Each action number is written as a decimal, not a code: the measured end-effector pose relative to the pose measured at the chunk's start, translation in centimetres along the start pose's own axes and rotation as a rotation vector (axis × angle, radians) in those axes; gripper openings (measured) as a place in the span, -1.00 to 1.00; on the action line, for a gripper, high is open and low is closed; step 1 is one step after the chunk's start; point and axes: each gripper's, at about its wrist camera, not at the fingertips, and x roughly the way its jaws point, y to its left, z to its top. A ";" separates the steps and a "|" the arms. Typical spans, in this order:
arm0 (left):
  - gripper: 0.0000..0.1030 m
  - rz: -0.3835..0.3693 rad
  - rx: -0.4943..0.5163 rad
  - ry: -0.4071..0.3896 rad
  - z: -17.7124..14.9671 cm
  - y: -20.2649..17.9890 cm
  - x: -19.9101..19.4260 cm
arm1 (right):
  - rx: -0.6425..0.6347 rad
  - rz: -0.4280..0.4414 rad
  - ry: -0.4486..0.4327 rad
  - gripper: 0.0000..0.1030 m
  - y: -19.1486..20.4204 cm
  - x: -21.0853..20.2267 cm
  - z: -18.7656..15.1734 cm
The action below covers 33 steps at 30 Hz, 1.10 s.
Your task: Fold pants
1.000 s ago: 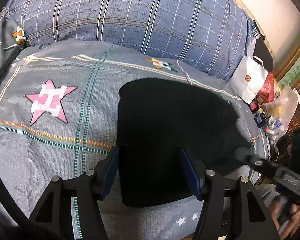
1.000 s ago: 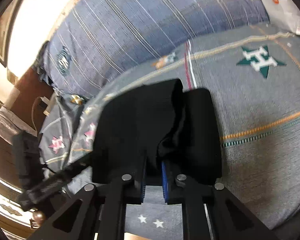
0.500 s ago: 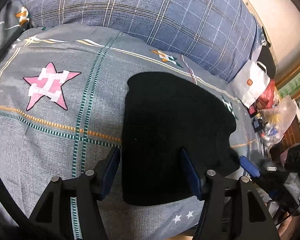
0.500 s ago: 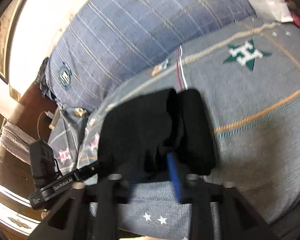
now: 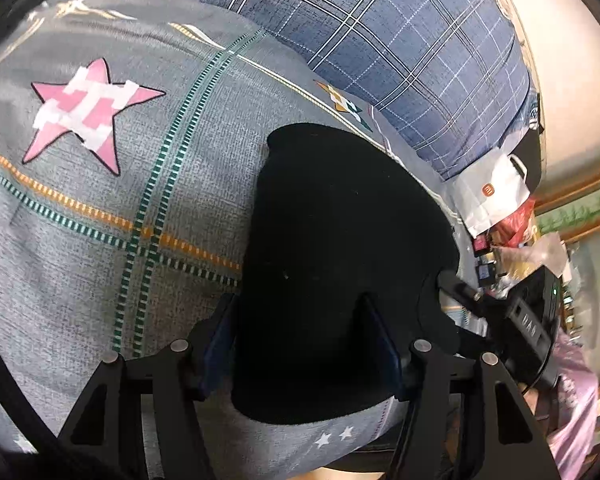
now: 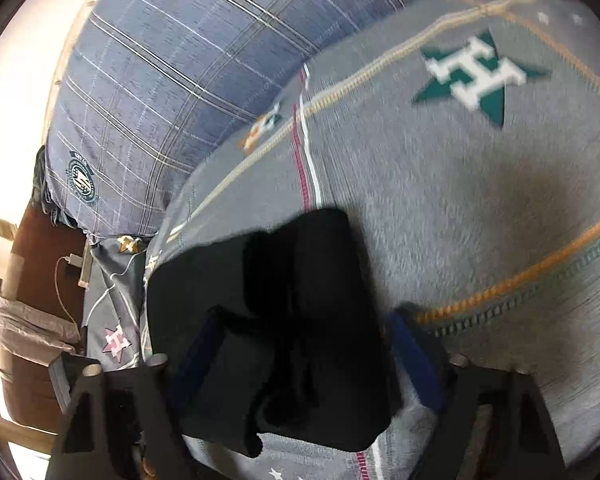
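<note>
Right wrist view blurs spread right gripper (image 6: 300,344) astride folded pants (image 6: 300,320); left gripper (image 5: 300,320) spread.

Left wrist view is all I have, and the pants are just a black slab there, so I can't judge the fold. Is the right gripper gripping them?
Observer: No. In the right wrist view the right gripper is open, its blue fingers spread wide over the pants, clamping nothing.
Operator: Does the bundle look tidy from that side?
Observer: Mostly compact, but its top is not one flat layer: a bunched fold ridge runs lengthwise down the middle.
</note>
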 end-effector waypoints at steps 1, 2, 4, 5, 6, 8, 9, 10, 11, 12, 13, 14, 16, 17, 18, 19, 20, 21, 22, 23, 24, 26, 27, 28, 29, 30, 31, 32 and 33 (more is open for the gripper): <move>0.22 -0.010 -0.006 -0.003 0.0 0.0 0.0 | -0.025 -0.009 0.002 0.42 0.4 0.0 -0.1; 0.21 -0.009 -0.010 -0.011 0.0 0.0 0.0 | -0.053 -0.030 0.004 0.39 0.8 0.0 -0.2; 0.14 0.003 -0.003 -0.025 0.0 -0.3 0.3 | -0.090 -0.074 0.019 0.21 1.0 0.4 -0.3; 0.06 0.018 0.006 -0.036 0.0 -0.6 0.4 | -0.111 -0.092 0.011 0.12 1.3 0.5 -0.3; -0.07 0.034 0.019 -0.055 -0.2 -1.0 0.3 | -0.120 -0.089 0.003 -0.01 1.5 0.4 -0.3; -0.26 0.029 0.057 -0.089 -0.4 -2.0 -0.4 | -0.143 -0.085 -0.040 -0.25 1.9 -0.3 -0.4; -0.29 0.024 0.067 -0.104 -0.6 -2.3 -0.9 | -0.154 -0.082 -0.057 -0.29 2.1 -0.5 -0.5; -0.30 0.024 0.082 -0.127 -0.8 -2.6 -1.7 | -0.169 -0.073 -0.074 -0.31 2.5 -0.9 -0.8; -0.30 0.032 0.096 -0.149 -0.9 -2.9 -2.6 | -0.187 -0.059 -0.088 -0.33 2.9 -1.2 -1.1; -0.30 0.043 0.106 -0.179 -1.2 -3.1 -3.8 | -0.209 -0.039 -0.100 -0.33 3.5 -1.5 -1.5; -0.30 0.041 0.109 -0.200 -1.5 -2.9 -4.8 | -0.226 -0.019 -0.113 -0.34 4.1 -1.7 -2.0; -0.30 0.035 0.108 -0.219 -1.8 -2.7 -5.7 | -0.243 0.000 -0.125 -0.34 4.7 -2.0 -2.4; -0.30 0.027 0.093 -0.268 -2.4 -2.0 -7.8 | -0.280 0.034 -0.135 -0.34 6.1 -2.3 -3.1; -0.30 0.035 0.093 -0.287 -2.5 -1.8 -8.3 | -0.292 0.057 -0.134 -0.34 6.9 -2.3 -3.4; -0.30 0.056 0.094 -0.308 -3.1 -1.4 -9.0 | -0.303 0.078 -0.131 -0.34 7.6 -2.3 -3.8; -0.30 0.072 0.090 -0.313 -3.1 -0.9 -8.9 | -0.313 0.083 -0.123 -0.34 8.3 -2.0 -4.1; -0.30 0.090 0.076 -0.310 -3.3 -0.3 -8.8 | -0.323 0.076 -0.111 -0.34 8.9 -1.2 -4.5; -0.29 0.119 0.049 -0.291 -3.2 0.4 -8.3 | -0.328 0.067 -0.099 -0.34 9.3 -0.3 -4.7; -0.29 0.144 0.036 -0.270 -2.9 1.0 -7.6 | -0.329 0.056 -0.081 -0.34 9.4 0.7 -5.0; -0.29 0.180 0.025 -0.237 -2.8 1.6 -6.6 | -0.323 0.045 -0.065 -0.34 9.1 1.8 -5.2; -0.24 0.221 0.012 -0.205 -2.7 2.1 -5.4 | -0.299 0.026 -0.033 -0.34 8.5 3.1 -5.5; -0.08 0.259 -0.020 -0.180 -2.7 2.8 -4.6 | -0.231 0.047 -0.017 -0.21 6.9 4.2 -5.7; -0.03 0.251 -0.043 -0.184 -2.8 3.1 -4.9 | -0.197 0.073 -0.012 -0.18 6.6 4.1 -5.4; -0.01 0.233 -0.059 -0.189 -2.9 3.3 -5.2 | -0.162 0.095 -0.001 -0.18 6.2 3.8 -5.2; 0.02 0.227 -0.061 -0.193 -3.0 3.2 -5.5 | -0.150 0.107 0.002 -0.17 6.1 3.4 -5.2; 0.05 0.231 -0.062 -0.205 -3.4 3.3 -5.9 | -0.162 0.109 -0.011 -0.16 6.2 2.5 -5.3; 0.09 0.237 -0.063 -0.215 -3.8 3.4 -6.3 | -0.173 0.109 -0.025 -0.13 6.4 1.7 -5.5; 0.16 0.243 -0.066 -0.225 -4.3 3.4 -6.7 | -0.183 0.122 -0.042 0.01 6.6 0.8 -5.7; 0.19 0.242 -0.067 -0.231 -4.7 3.4 -6.9 | -0.190 0.149 -0.060 0.27 6.6 -0.1 -6.1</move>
